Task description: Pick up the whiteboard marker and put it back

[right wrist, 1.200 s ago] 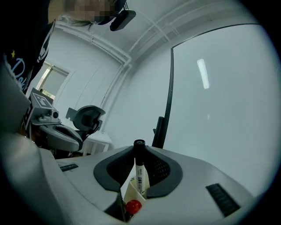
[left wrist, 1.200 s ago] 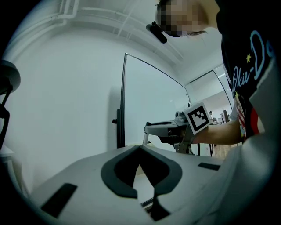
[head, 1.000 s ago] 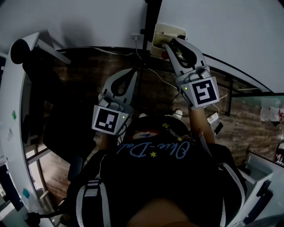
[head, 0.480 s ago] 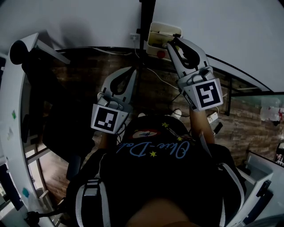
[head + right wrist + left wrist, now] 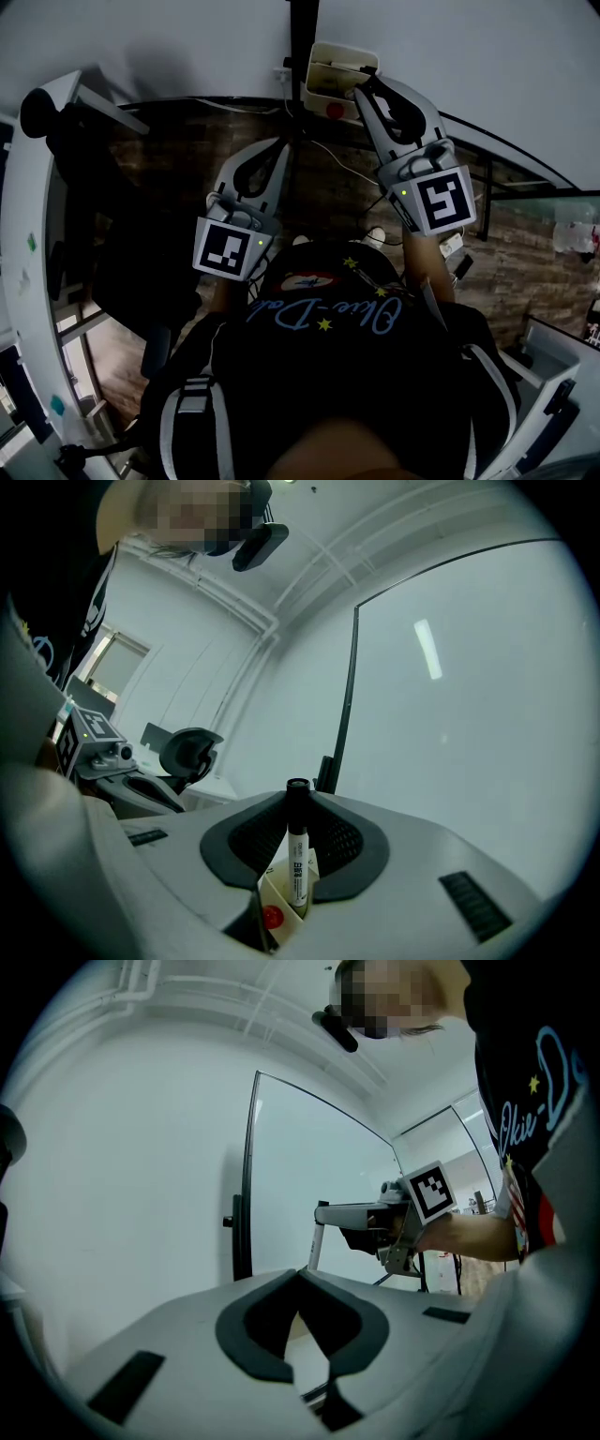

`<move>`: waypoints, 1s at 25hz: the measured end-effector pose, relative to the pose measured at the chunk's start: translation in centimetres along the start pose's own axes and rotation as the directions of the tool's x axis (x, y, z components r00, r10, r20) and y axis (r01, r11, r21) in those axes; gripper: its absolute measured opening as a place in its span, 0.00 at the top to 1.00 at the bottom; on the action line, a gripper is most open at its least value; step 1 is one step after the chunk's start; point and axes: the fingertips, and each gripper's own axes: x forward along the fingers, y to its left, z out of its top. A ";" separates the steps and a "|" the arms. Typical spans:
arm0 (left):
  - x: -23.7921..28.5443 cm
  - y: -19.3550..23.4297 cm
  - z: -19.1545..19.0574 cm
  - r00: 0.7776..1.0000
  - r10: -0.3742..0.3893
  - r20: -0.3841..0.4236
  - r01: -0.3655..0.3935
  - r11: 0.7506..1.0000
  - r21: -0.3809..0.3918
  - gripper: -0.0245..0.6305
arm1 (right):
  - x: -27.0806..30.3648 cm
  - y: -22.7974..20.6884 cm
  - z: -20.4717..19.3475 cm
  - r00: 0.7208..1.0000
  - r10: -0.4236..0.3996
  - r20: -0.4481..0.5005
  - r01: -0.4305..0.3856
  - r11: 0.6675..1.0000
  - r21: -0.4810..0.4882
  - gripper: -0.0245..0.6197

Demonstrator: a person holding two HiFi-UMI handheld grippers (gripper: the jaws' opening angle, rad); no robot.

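Whiteboard marker (image 5: 297,855) pinched upright by right gripper (image 5: 298,797), tip in holder (image 5: 278,899); left gripper (image 5: 299,1277) jaws pressed together

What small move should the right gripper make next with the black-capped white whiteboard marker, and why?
Probably part the jaws of the right gripper slightly to release. They are closed on the black-capped white whiteboard marker, which stands upright with its lower end inside the white wall holder with the red dot, so it looks returned.

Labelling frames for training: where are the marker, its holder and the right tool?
marker (image 5: 297,855), right gripper view, white barrel.
holder (image 5: 273,890), right gripper view, front wall.
right tool (image 5: 358,92), head view, between its tips.
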 end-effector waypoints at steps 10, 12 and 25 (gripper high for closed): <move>0.3 -0.2 -0.2 1.000 -0.003 -0.004 0.003 1.000 0.000 0.97 | -0.6 0.0 0.5 1.000 0.001 0.013 -0.002 1.000 0.006 0.85; 0.3 -0.2 -0.2 1.000 -0.004 -0.003 0.004 1.000 0.001 0.97 | -0.6 0.0 0.6 1.000 0.003 0.015 -0.003 1.000 0.005 0.85; 0.3 -0.3 -0.2 1.000 0.001 -0.007 -0.001 1.000 0.001 0.97 | -0.9 0.5 1.7 0.999 0.028 0.042 -0.028 1.000 0.007 0.85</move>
